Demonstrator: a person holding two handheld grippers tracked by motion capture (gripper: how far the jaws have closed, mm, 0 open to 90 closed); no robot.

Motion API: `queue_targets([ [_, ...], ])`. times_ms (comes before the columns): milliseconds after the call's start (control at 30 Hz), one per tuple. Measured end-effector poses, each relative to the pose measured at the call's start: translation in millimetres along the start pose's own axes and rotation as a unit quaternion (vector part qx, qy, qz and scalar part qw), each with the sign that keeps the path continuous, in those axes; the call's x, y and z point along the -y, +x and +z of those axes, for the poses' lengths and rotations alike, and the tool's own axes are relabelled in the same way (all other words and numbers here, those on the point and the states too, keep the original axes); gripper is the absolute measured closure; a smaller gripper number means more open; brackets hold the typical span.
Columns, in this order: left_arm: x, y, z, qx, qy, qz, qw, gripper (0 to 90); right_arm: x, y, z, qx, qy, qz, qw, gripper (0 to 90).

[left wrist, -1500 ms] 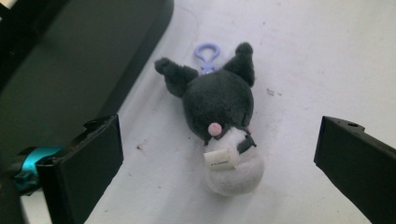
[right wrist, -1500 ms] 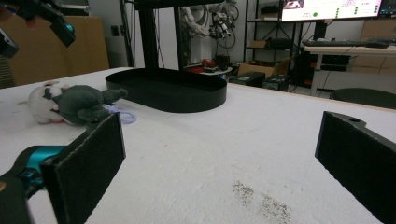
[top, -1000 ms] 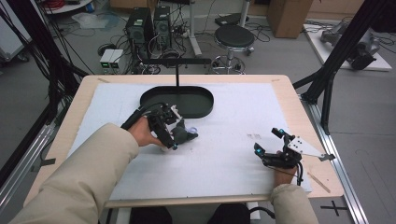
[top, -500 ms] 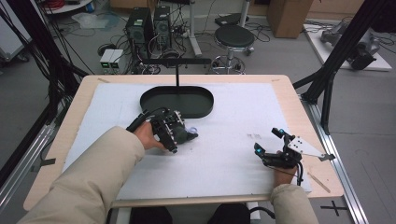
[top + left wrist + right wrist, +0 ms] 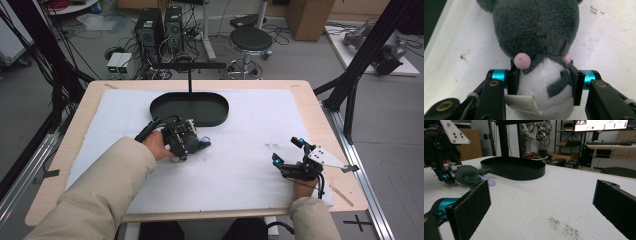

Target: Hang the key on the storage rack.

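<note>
Left gripper [image 5: 544,82] has just been closing and now clamps the plush [image 5: 536,37] at its white belly, pads pressing either side. In the left gripper view the plush's long axis runs straight up the frame, away from the jaws, grey head at top, paper tag at bottom centre. In the high view the left gripper [image 5: 202,145] sits left of centre, plush under it on the white mat, the black tray [image 5: 190,108] just beyond toward upper centre, so a short lift-and-carry up the frame looks like the next move. Right gripper [image 5: 287,159] rests at lower right, jaws wide apart, nothing between them, well apart from the plush. Against the earlier frames, the left gripper has barely shifted and the right hasn't moved; tray unchanged.
</note>
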State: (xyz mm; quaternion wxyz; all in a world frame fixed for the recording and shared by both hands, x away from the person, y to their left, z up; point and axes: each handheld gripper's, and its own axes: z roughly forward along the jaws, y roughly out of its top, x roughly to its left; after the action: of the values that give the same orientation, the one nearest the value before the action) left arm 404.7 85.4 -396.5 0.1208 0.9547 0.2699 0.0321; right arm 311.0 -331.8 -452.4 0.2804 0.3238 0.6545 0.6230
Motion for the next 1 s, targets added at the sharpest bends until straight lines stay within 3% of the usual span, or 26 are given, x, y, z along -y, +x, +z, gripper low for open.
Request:
queue_targets([
  [333, 6.8, 4.1, -21.6, -0.009, -0.051, -0.013, 0.9986, 57.2, 0.0, 0.1, -0.1, 0.001, 0.0, 0.002, 1.0, 0.7],
  [400, 10.6, 7.3, -32.0, -0.011, -0.076, -0.03, 0.9966, 57.2, 0.0, 0.0, 0.1, 0.0, 0.0, 0.001, 1.0, 0.7],
  [600, 19.0, 17.8, -58.0, -0.022, -0.118, -0.059, 0.991, 57.2, 0.0, 0.1, 0.0, 0.0, 0.0, 0.001, 1.0, 0.7],
  [667, 20.0, 19.5, -61.2, -0.025, -0.123, -0.06, 0.9903, 57.2, 0.0, 0.0, 0.0, 0.0, 0.0, 0.001, 1.0, 0.7],
  [700, 24.6, 23.9, -69.4, -0.024, -0.144, -0.082, 0.9859, 57.2, 0.0, 0.4, -0.1, -0.001, 0.001, 0.002, 1.0, 0.7],
  [733, 24.6, 23.9, -69.4, -0.024, -0.144, -0.082, 0.9859, 57.2, 0.0, 0.4, -0.1, -0.001, 0.001, 0.002, 1.0, 0.7],
  [767, 28.9, 28.0, -75.0, -0.032, -0.155, -0.094, 0.9829, 57.2, 0.0, 0.0, 0.1, 0.0, 0.0, 0.0, 1.0, 0.7],
  [800, 30.8, 30.3, -77.3, -0.035, -0.159, -0.1, 0.9815, 57.2, 0.0, 0.4, -0.1, -0.001, 0.001, 0.002, 1.0, 0.7],
  [867, 31.7, 31.8, -79.3, -0.039, -0.158, -0.104, 0.9811, 57.3, 0.0, 0.4, -0.1, -0.001, 0.001, 0.002, 1.0, 0.7],
  [1000, 34.1, 39.4, -94.4, -0.061, -0.177, -0.115, 0.9754, 57.2, 0.0, 0.5, -0.1, -0.001, 0.001, 0.003, 1.0, 0.7],
])
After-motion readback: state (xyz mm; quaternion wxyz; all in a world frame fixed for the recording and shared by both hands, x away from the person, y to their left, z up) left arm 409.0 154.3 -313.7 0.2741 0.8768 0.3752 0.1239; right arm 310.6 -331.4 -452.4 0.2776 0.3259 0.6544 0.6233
